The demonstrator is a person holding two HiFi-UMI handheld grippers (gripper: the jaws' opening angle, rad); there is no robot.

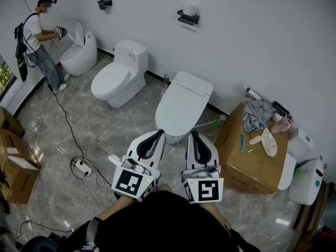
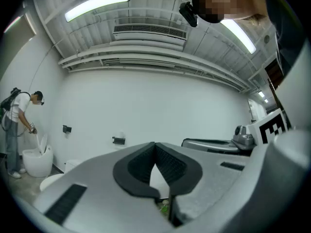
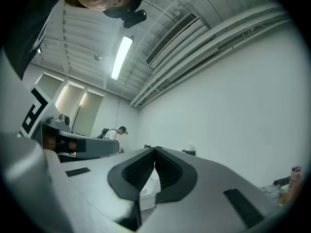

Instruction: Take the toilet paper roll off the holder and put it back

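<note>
Pinching nothing, left gripper [image 2: 155, 145], right gripper [image 3: 155, 151] jaws together, ceiling lights [image 2: 97, 5] only in gripper views

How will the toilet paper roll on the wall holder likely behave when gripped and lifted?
The toilet paper roll is small, wound paper, so it is probably light and soft, and a firm squeeze may dent it. It seems to rest on top of the black holder, so a nudge could tip or roll it off.
</note>
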